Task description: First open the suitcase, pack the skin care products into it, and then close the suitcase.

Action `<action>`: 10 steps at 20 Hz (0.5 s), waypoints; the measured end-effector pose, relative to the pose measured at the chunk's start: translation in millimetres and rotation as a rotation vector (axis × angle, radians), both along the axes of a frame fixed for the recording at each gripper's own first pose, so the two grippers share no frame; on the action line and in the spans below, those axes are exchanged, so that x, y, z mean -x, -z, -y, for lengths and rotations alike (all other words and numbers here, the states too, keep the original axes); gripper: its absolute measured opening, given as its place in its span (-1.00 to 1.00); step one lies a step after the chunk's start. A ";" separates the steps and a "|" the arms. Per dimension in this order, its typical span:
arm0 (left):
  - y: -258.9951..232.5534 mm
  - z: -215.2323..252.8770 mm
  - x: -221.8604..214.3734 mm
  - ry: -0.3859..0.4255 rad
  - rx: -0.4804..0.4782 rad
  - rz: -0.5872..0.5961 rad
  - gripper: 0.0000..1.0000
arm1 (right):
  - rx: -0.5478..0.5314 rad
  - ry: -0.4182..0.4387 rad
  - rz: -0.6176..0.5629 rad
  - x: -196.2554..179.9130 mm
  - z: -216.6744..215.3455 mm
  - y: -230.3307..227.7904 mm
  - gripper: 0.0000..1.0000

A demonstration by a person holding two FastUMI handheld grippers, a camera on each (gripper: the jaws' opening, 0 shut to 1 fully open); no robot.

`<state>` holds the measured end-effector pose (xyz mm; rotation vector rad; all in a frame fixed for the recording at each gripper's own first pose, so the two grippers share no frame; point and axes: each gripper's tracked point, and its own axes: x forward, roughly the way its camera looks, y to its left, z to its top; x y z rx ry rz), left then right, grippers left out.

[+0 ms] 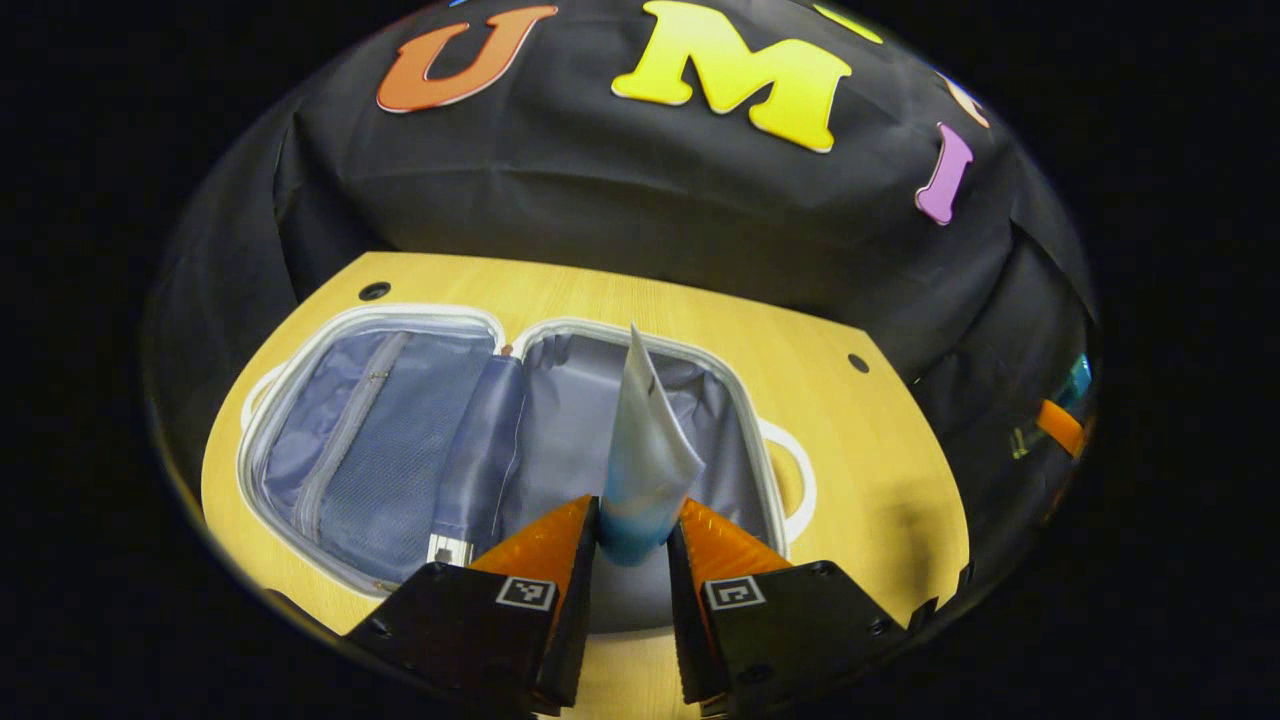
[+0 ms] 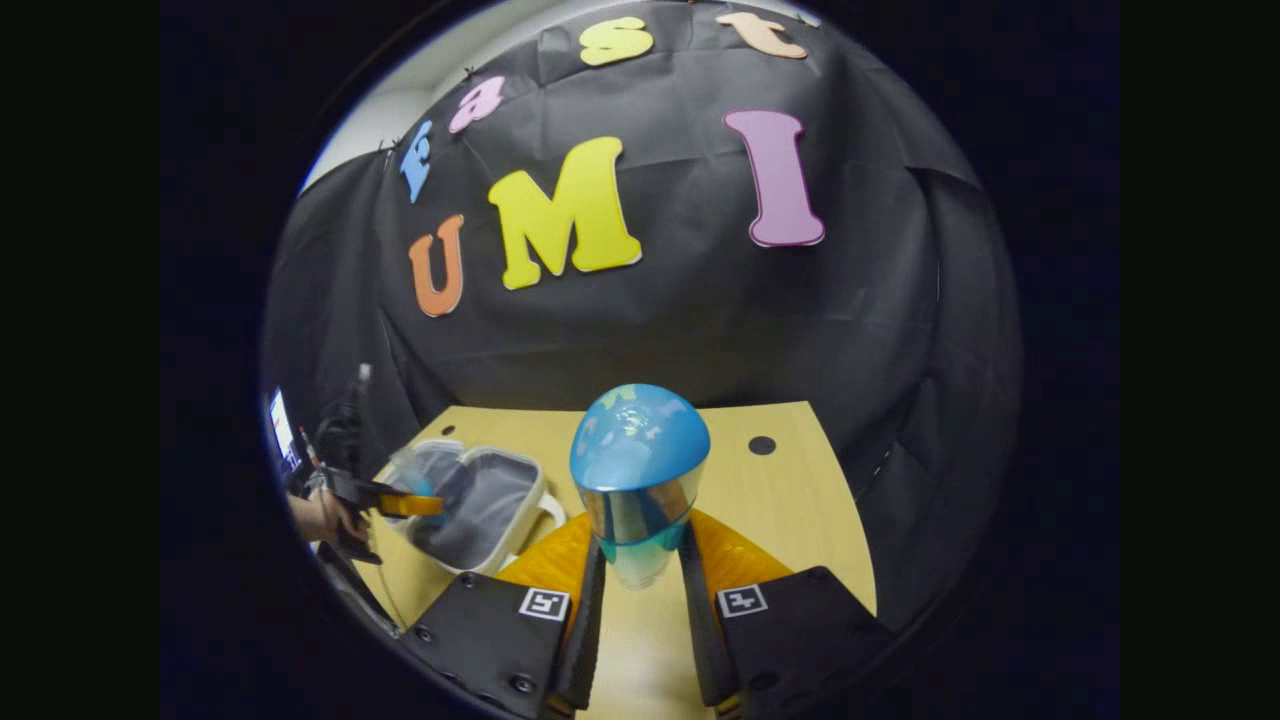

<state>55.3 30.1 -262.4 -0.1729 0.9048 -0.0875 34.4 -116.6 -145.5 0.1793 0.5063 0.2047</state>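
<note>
- Between your left gripper [image 1: 633, 530] fingers, in the left gripper view, stood a pale tube [image 1: 645, 440] with a blue lower end; both fingers pressed on that blue end, and the flat crimped tip pointed up and away from the camera.
- Behind and below the tube lay the suitcase [image 1: 380, 440], opened flat on the wooden table [image 1: 880, 440], its two halves side by side and both showing grey-blue lining.
- You could see a zipped mesh pocket [image 1: 375, 455] lining the left half, while the tube was held over the right half, apart from the lining as far as the view shows.
- A white handle [image 1: 800, 480] curved off the suitcase's right edge, lying on the table.
- Between your right gripper [image 2: 641, 560] fingers, in the right gripper view, stood a clear bottle [image 2: 640, 480] with a rounded blue cap, upright, and both fingers were clamped on its lower, see-through body.
- You held this bottle above bare table, to the right of the suitcase and well apart from it.
- Far left in the right gripper view, a hand [image 2: 320, 517] carried the left gripper at the suitcase's near edge, with the open grey interior just beyond it.
- Black cloth [image 2: 700, 320] walled the booth behind the table in both views.
</note>
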 end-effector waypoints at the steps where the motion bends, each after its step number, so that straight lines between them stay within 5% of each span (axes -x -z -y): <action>1: 12.3 -4.5 -2.6 0.001 0.009 -0.044 -0.21 | -0.006 -0.009 -0.007 11.2 -4.9 -2.2 -0.26; 10: 65.8 -22.9 -3.4 0.017 0.011 -0.354 -0.20 | -0.042 -0.038 -0.066 67.4 -31.9 -9.7 -0.26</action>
